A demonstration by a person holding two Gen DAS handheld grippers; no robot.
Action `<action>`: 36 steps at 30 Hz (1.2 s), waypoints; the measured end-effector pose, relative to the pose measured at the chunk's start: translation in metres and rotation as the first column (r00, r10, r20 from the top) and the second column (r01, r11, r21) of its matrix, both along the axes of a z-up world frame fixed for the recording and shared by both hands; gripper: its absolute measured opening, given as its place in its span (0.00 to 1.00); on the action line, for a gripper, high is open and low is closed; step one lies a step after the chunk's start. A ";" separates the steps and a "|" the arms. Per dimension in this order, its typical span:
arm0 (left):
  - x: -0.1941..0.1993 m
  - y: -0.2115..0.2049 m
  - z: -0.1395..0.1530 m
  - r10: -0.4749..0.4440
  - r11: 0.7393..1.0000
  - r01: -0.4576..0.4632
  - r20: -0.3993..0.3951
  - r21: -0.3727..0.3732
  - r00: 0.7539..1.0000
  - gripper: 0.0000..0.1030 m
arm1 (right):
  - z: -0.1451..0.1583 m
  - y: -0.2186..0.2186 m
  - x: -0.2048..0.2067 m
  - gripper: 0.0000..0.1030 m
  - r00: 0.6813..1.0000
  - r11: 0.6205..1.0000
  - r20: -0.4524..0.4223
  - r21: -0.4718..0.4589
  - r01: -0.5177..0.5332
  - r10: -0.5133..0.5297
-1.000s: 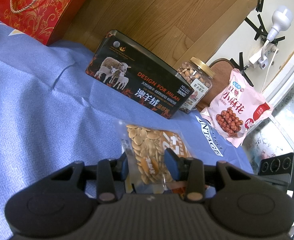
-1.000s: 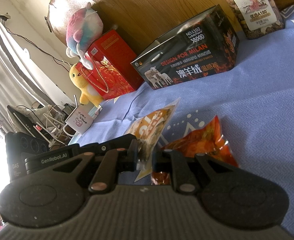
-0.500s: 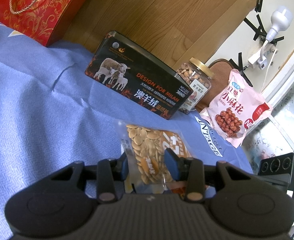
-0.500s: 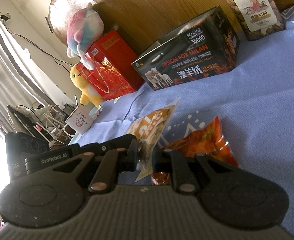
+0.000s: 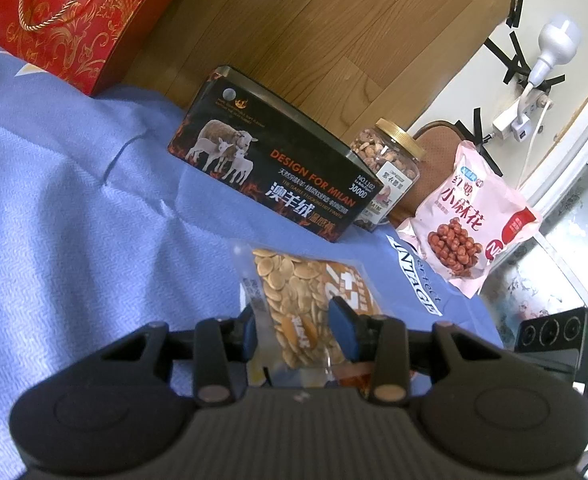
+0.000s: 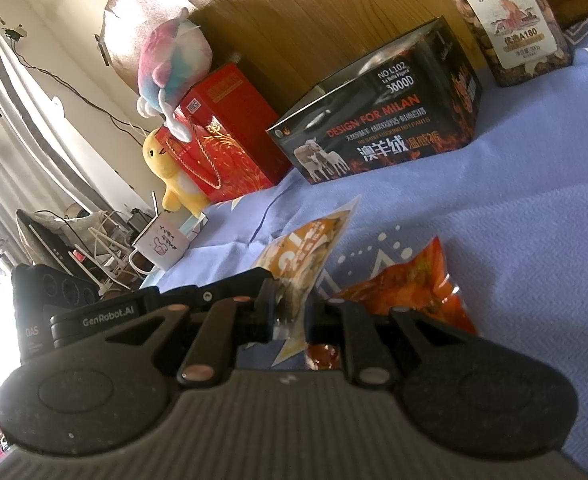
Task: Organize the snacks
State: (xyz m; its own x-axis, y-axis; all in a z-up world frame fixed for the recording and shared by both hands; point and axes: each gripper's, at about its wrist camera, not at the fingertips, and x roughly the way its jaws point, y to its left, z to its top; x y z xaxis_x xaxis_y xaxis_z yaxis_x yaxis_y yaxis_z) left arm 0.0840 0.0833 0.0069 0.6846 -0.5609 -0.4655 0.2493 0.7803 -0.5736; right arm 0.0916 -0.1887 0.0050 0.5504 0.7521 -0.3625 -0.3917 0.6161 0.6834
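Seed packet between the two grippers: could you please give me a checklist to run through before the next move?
1. Right gripper holds the seed packet: ok, jaws closed on its edge.
2. Left gripper grip: cannot tell; its jaws flank the packet, contact unclear.
3. Black box open on top: ok, it appears open in the right wrist view.
4. Orange snack bag free of the right jaws: cannot tell; it lies right beside them.
5. Blue cloth between packet and box unobstructed: ok.

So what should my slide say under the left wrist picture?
Left gripper holds a seed packet above the blue cloth, facing a black tin.
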 end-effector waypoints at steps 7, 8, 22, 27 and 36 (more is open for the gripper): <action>0.000 0.000 0.000 0.000 1.000 0.000 0.000 0.000 1.000 0.35 | 0.000 0.000 0.000 0.17 1.000 1.000 0.000 0.000 0.000 0.000; 0.000 0.000 0.000 0.000 1.000 0.000 0.000 -0.001 1.000 0.35 | 0.000 0.000 0.000 0.17 1.000 1.000 0.000 0.000 0.000 0.000; -0.005 0.000 0.006 0.003 1.000 -0.003 0.040 -0.005 0.999 0.34 | 0.005 0.002 -0.006 0.17 0.999 1.000 0.049 -0.008 0.007 -0.007; -0.008 0.001 0.010 0.009 1.000 -0.008 0.057 -0.019 0.998 0.35 | 0.012 0.004 -0.009 0.17 0.997 1.000 0.079 -0.020 0.017 -0.015; -0.001 0.000 0.038 0.008 1.000 -0.007 0.074 -0.019 0.997 0.34 | 0.032 0.004 -0.004 0.17 0.994 1.000 0.108 0.004 0.022 -0.022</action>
State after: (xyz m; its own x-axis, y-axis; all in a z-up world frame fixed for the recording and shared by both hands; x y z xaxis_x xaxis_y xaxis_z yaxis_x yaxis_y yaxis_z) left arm 0.0834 0.0829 0.0445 0.7209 -0.5638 -0.4029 0.2856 0.7715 -0.5685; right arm 0.0879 -0.1851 0.0368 0.6023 0.7406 -0.2979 -0.4496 0.6231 0.6400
